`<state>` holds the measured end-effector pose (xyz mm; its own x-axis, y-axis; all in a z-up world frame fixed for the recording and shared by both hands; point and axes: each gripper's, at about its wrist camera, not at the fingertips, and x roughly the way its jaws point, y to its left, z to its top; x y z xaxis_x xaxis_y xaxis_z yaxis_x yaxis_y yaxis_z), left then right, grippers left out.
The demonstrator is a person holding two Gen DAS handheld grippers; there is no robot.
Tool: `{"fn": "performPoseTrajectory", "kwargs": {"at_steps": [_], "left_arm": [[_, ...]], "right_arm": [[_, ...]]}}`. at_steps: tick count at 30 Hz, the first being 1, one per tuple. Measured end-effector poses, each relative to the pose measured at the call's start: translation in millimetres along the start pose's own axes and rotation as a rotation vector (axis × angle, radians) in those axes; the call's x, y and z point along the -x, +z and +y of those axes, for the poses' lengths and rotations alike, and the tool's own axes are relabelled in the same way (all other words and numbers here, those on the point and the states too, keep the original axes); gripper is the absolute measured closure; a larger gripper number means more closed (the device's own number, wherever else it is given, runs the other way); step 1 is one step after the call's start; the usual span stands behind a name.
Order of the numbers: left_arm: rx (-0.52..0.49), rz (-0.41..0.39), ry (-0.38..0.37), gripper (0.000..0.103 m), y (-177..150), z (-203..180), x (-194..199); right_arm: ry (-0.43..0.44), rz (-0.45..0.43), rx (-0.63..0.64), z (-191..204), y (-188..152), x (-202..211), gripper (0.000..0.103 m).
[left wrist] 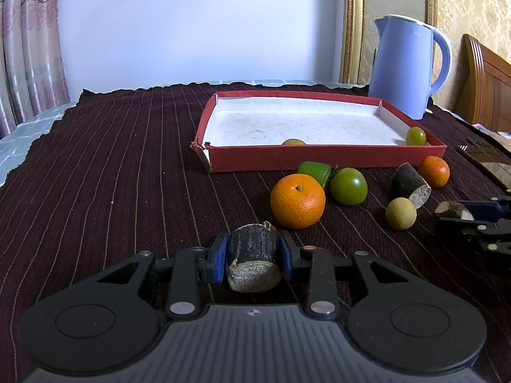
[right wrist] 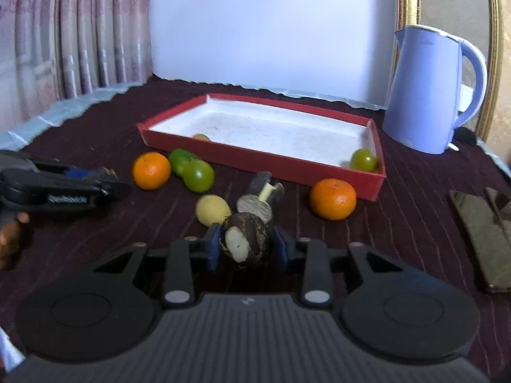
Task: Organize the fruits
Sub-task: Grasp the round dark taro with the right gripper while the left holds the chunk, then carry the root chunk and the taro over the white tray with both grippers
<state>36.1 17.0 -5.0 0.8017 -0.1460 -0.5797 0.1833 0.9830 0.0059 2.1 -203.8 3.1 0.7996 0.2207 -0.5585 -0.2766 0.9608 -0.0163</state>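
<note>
On a dark striped cloth (left wrist: 127, 166) covering the surface, the left gripper (left wrist: 254, 260) is clenching a short dark cane piece (left wrist: 254, 260) between its blue pads, the pale cut end facing the camera. In the left wrist view, at about 1 o'clock from that gripper, a large orange (left wrist: 297, 200) is sitting just beside a green fruit (left wrist: 348, 186), with a green wedge (left wrist: 314, 172) tucked behind them. Farther along at 2 o'clock, a small yellowish round fruit (left wrist: 400, 214) is lying next to another dark cane piece (left wrist: 410, 184), and a smaller orange (left wrist: 433, 171) is resting near the corner of the red tray (left wrist: 319, 159). Inside the tray, a green grape (left wrist: 415, 136) is sitting in the near right corner and another fruit (left wrist: 293, 142) is peeking over the near wall. A pale blue kettle (left wrist: 405, 67) is standing beyond the tray at 1 o'clock.

At the right edge of that view, the right gripper (right wrist: 246, 244) is grasping a dark root-like piece (right wrist: 246, 242) with a white peeled patch; its own camera is showing the piece pinched between the pads, low over the cloth. A dark phone (right wrist: 479, 239) is lying at 3 o'clock.
</note>
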Motion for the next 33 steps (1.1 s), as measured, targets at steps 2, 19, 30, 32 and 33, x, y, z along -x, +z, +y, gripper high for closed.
{"fn": "performPoseTrajectory", "kwargs": {"at_steps": [2,19,30,32,33], "left_arm": [[-0.02,0.003,0.007,0.07,0,-3,-1],[0.047,-0.015,-0.029,0.071,0,8,4],[0.018,-0.057,-0.039,0.071,22,-13,23],[0.013,-0.068,-0.03,0.071,32,-21,25],[0.015,-0.069,-0.026,0.071,37,-24,24]], "right_arm": [[-0.006,0.004,-0.013,-1,-1,-3,0.071],[-0.009,-0.01,-0.023,2,-3,0,0.067],[-0.057,-0.092,-0.105,-9,11,14,0.067],[-0.067,-0.108,-0.122,-9,16,15,0.067],[-0.071,-0.115,-0.128,-10,19,16,0.067]]}}
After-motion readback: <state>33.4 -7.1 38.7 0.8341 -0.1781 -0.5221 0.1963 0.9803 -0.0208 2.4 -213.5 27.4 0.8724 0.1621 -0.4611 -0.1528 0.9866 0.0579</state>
